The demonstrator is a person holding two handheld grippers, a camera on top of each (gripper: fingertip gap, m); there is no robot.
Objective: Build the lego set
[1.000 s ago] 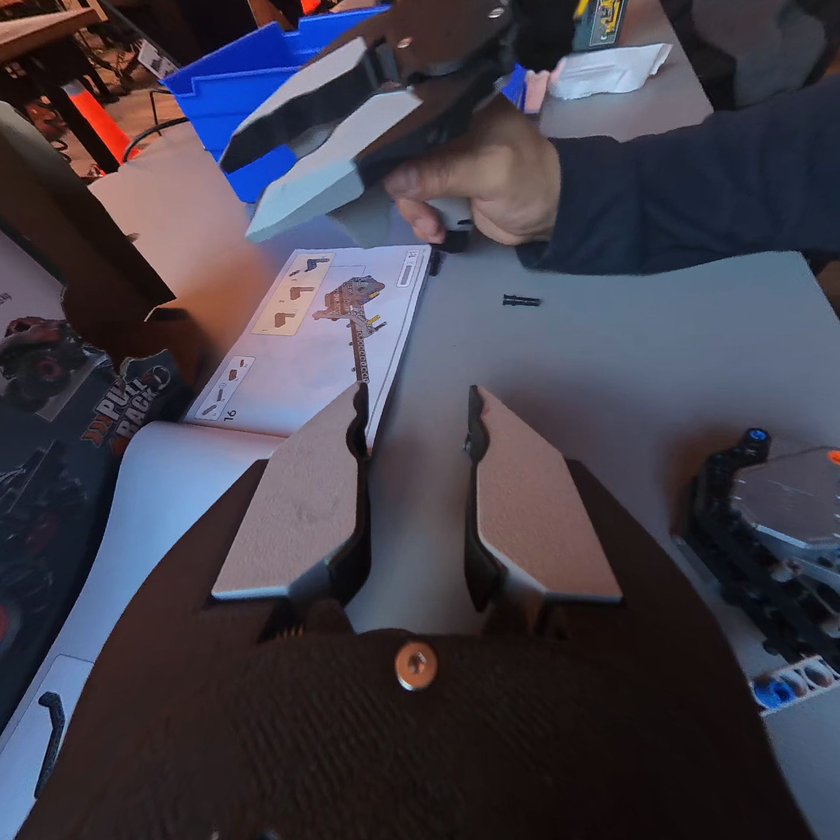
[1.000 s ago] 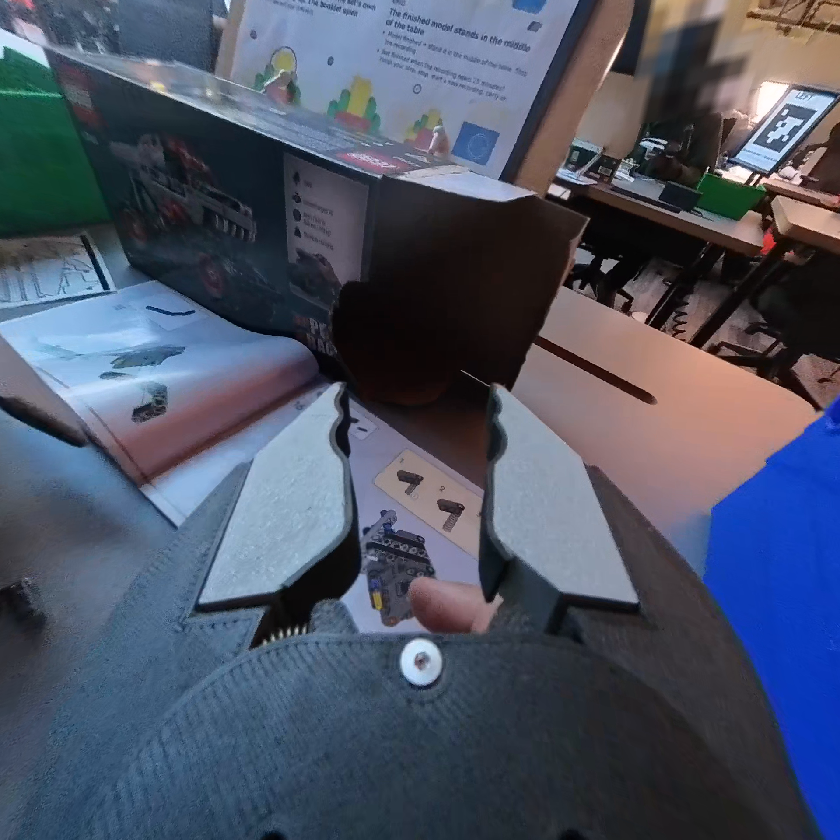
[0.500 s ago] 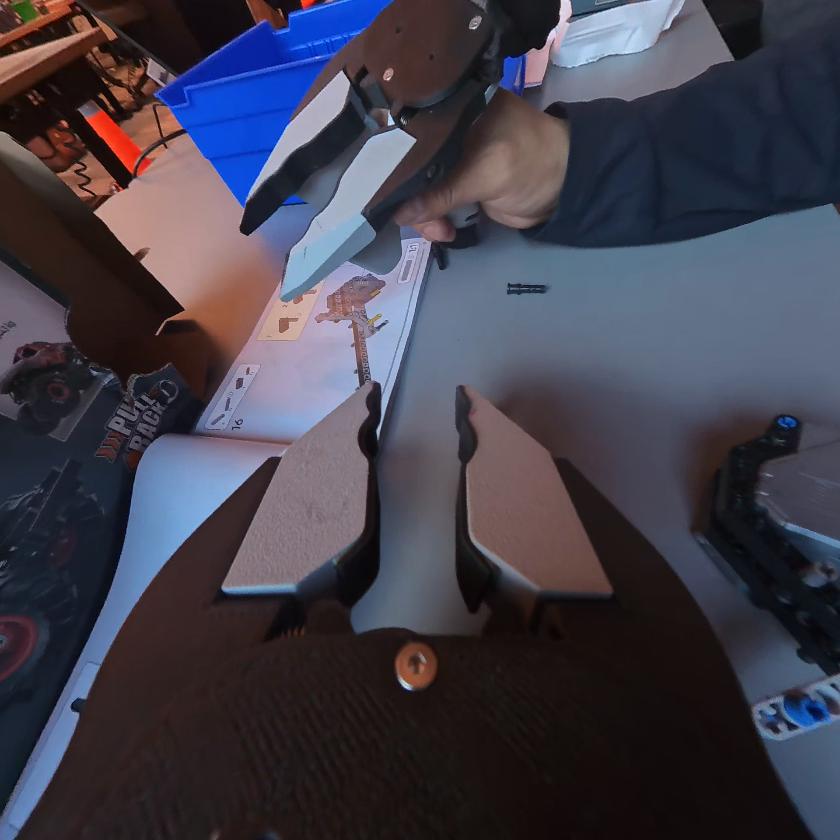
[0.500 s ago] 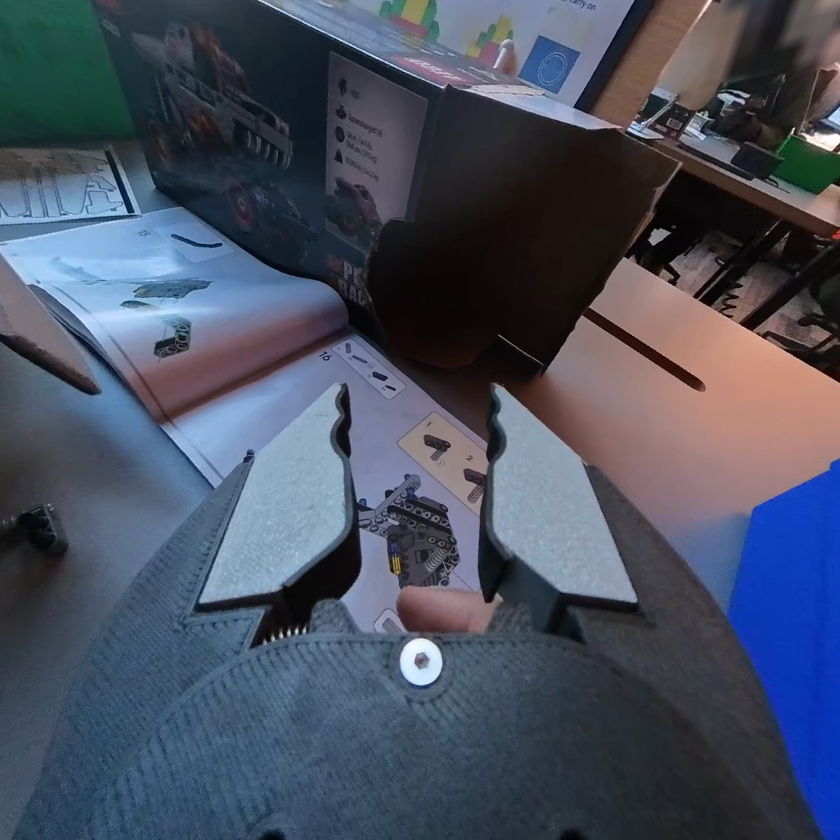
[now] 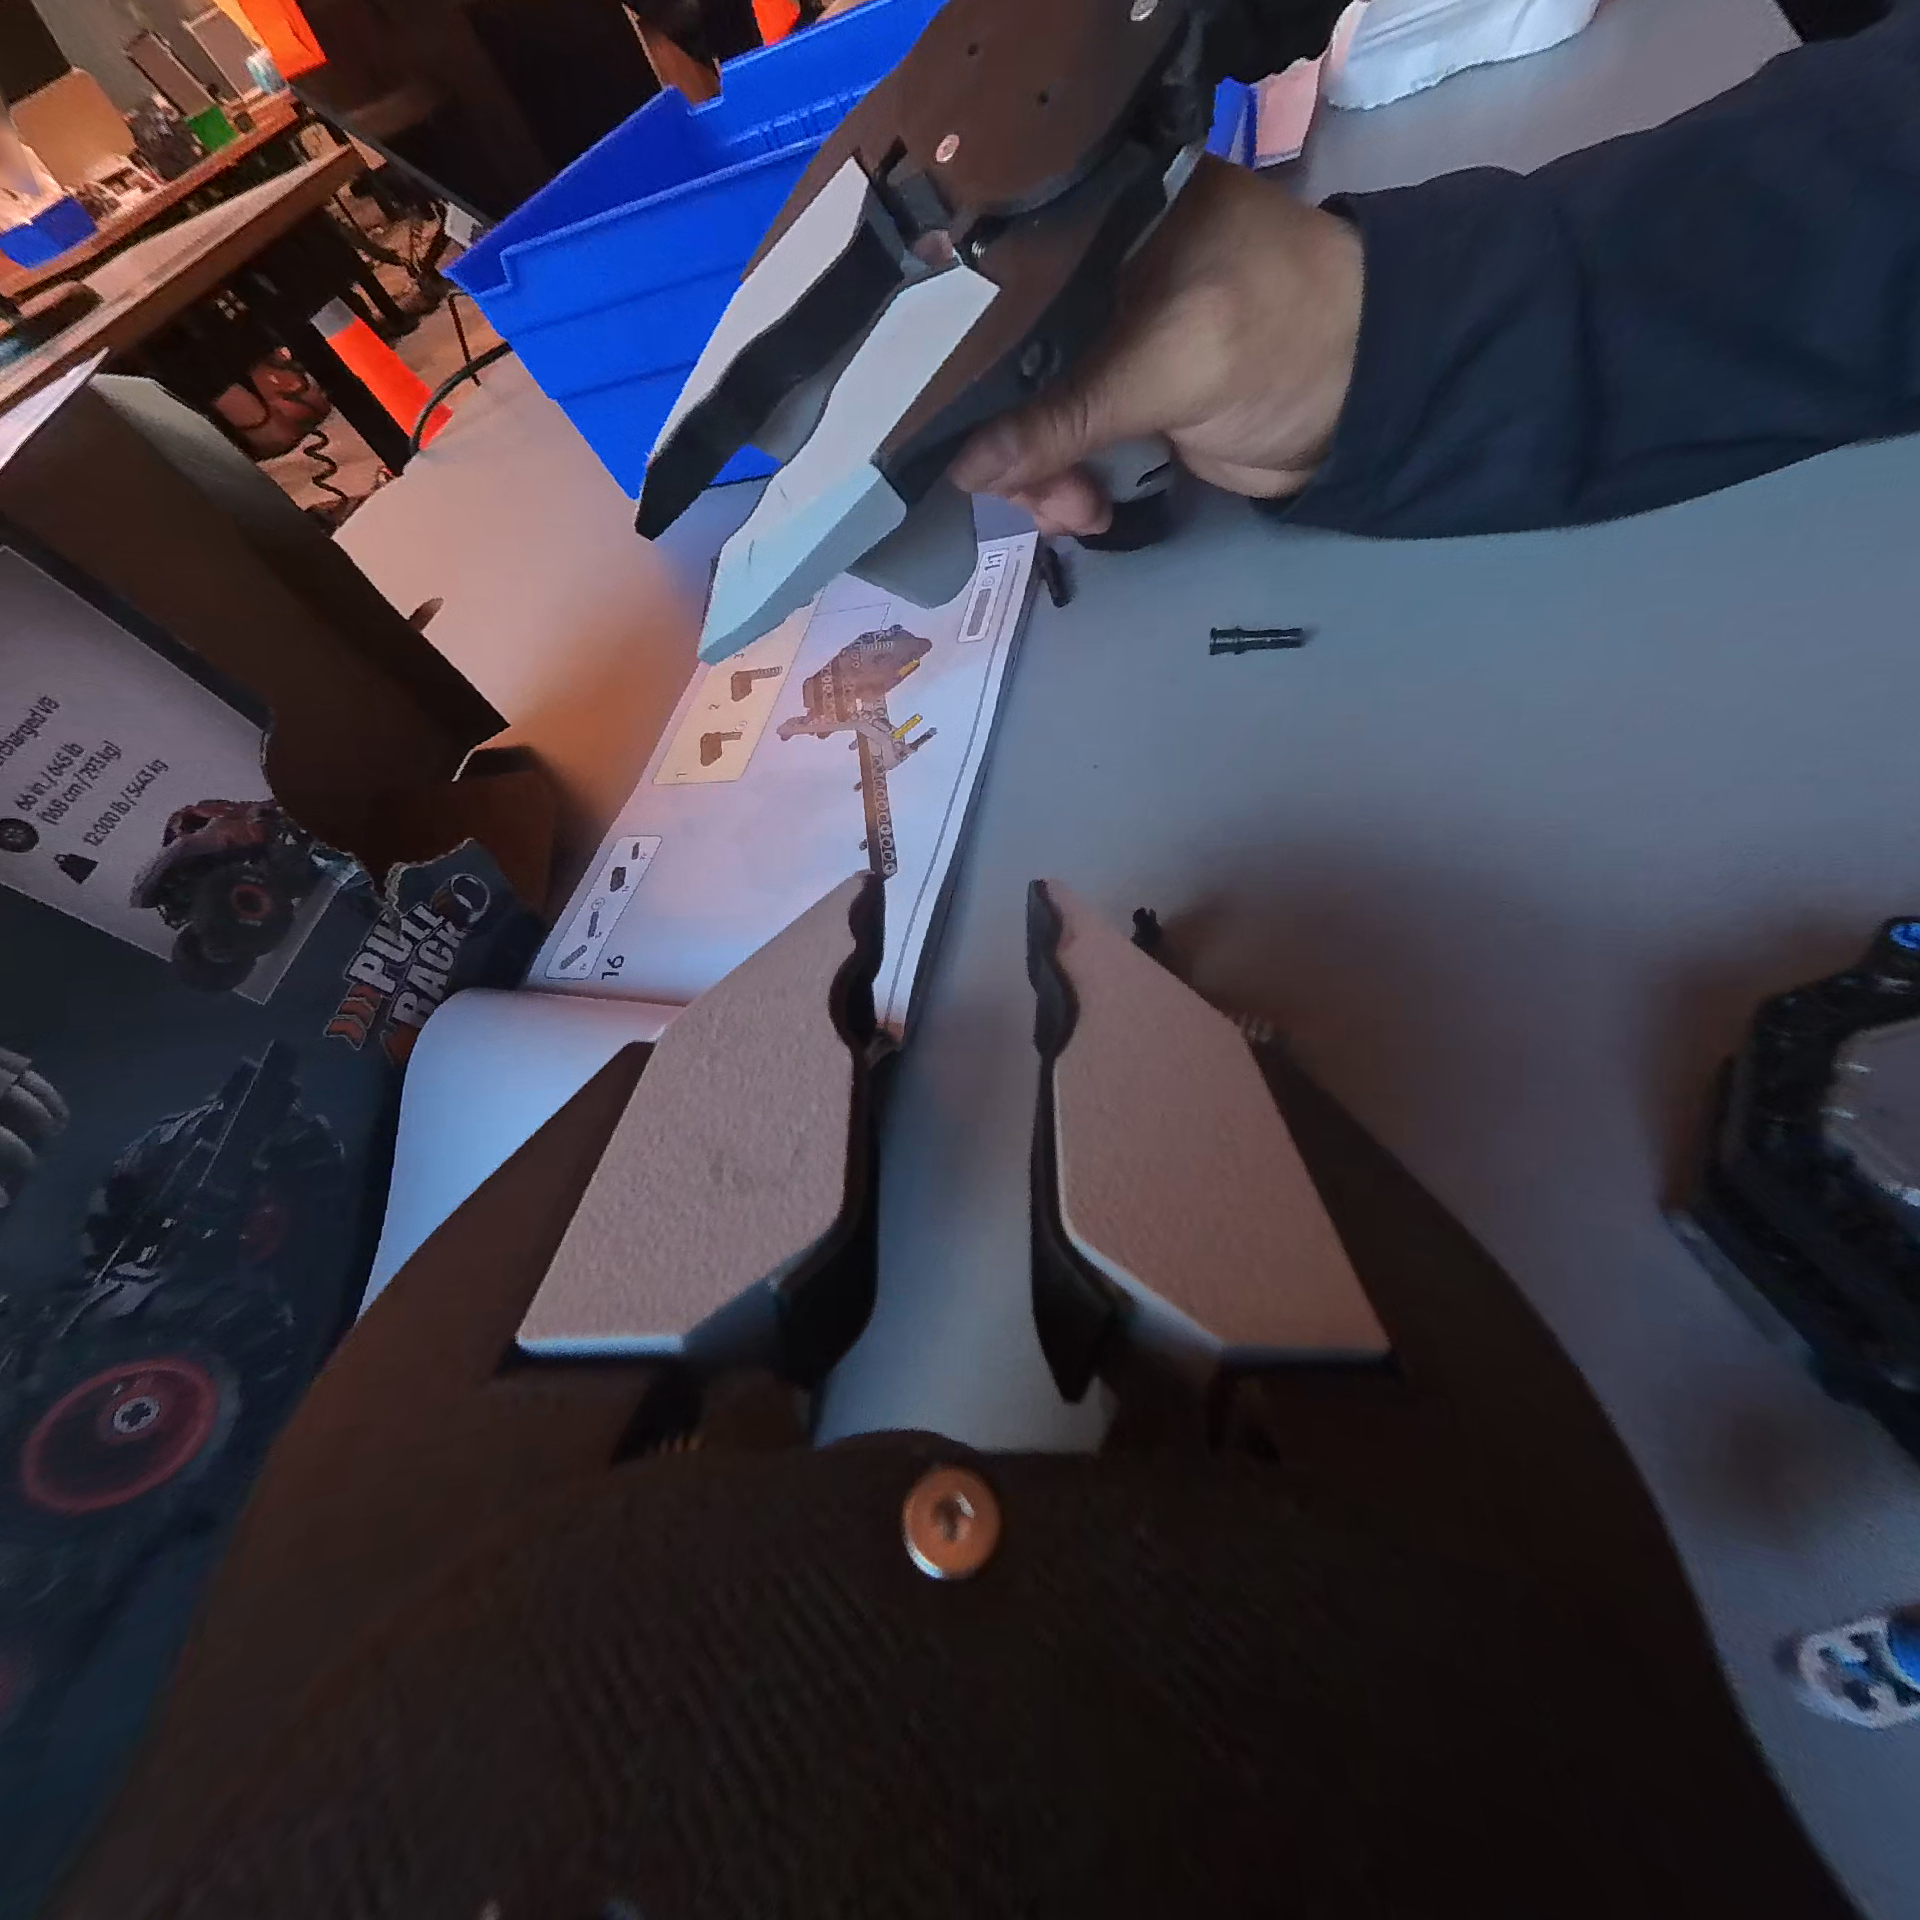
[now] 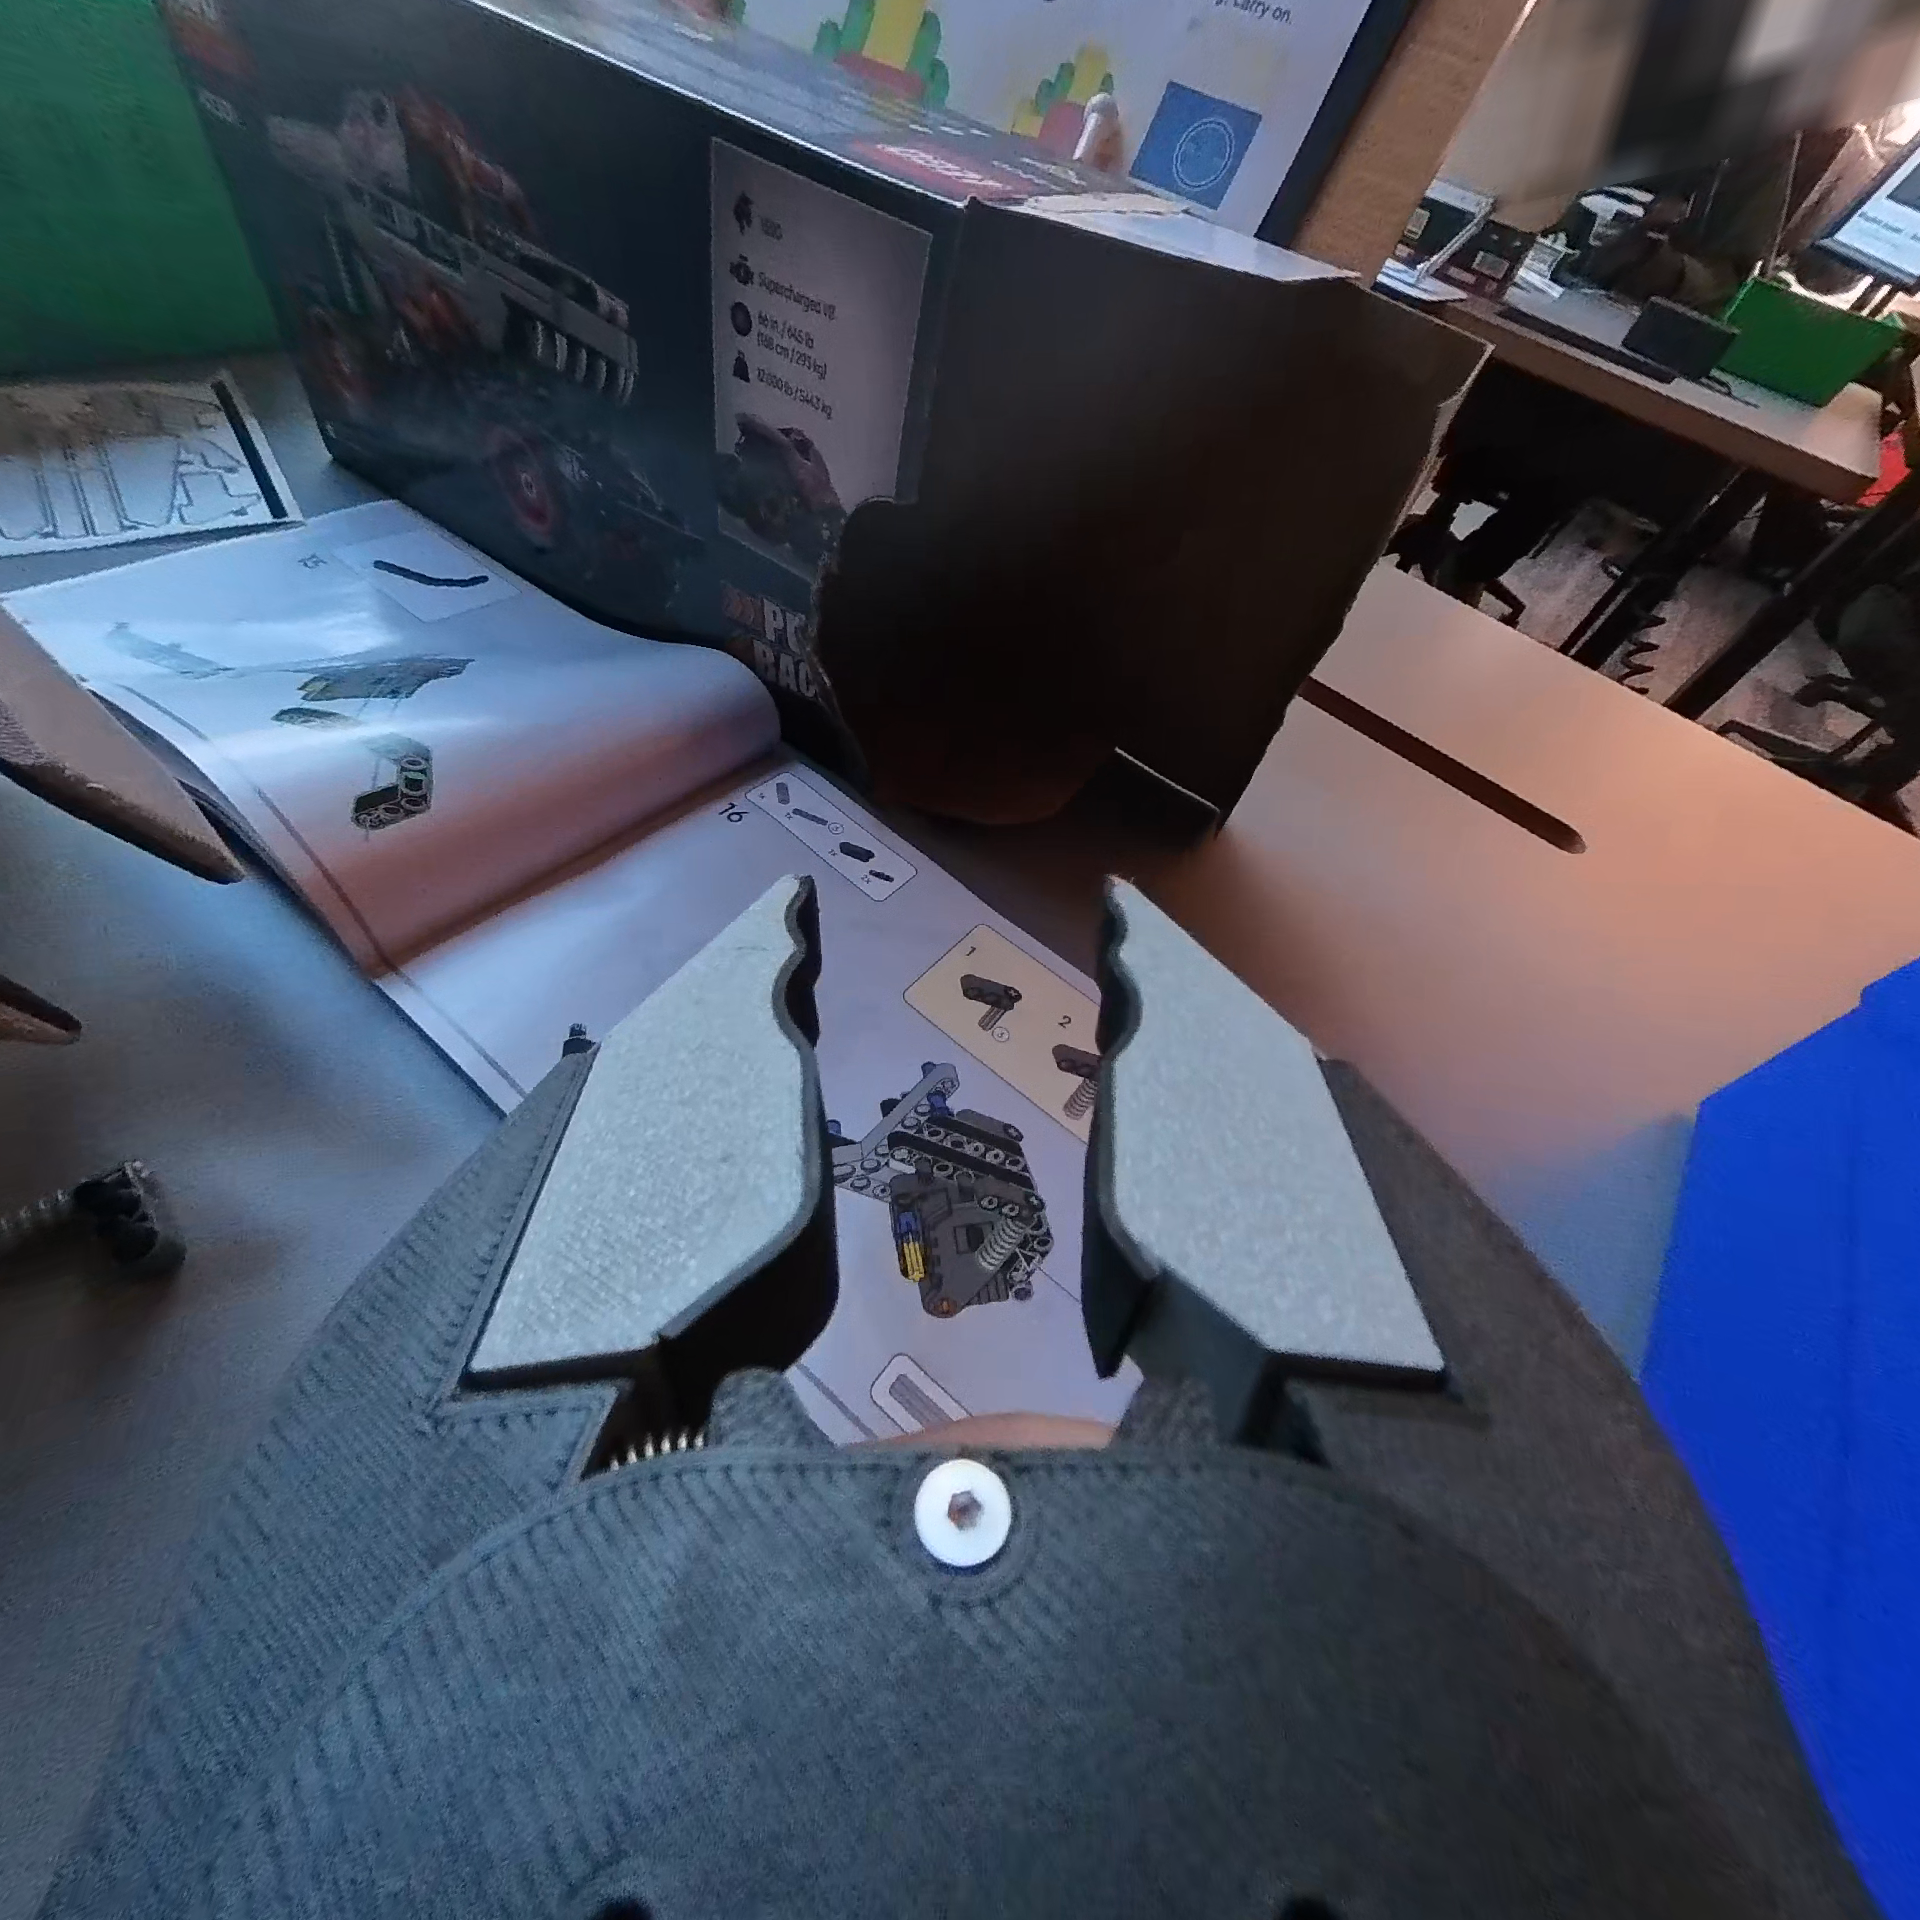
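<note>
Compared with the frames of a second ago, the right gripper [image 5: 707, 561] has been lowered toward the open white paper instruction booklet [image 5: 790, 831], so that its grey fingertips now hang just above the booklet's far page, and its jaws have been spread a little wider, with nothing held between them. The left gripper [image 5: 956, 914] has been kept over the grey table [image 5: 1403, 831] at the booklet's right edge, its tan-faced fingers parted by a narrower gap than before and empty. Taking the booklet as landmark and working outward: nearest, to its right at the edge of the left wrist view, the partly built black and grey lego model [image 5: 1839, 1174] is seen resting on the table, well apart from both grippers. A small black piece with a metal spring [image 6: 104, 1221] lies on the table just off the booklet's near edge, beside the left gripper's right finger. Farther right of the booklet, a short black lego pin [image 5: 1255, 638] lies alone on the table, near the hand [image 5: 1195, 364] by which the right gripper is held. Directly behind the booklet the dark cardboard lego box [image 6: 644, 332] stands with its torn end flap open. Beyond the booklet's far end a blue plastic bin [image 5: 644, 270] is seen.
</note>
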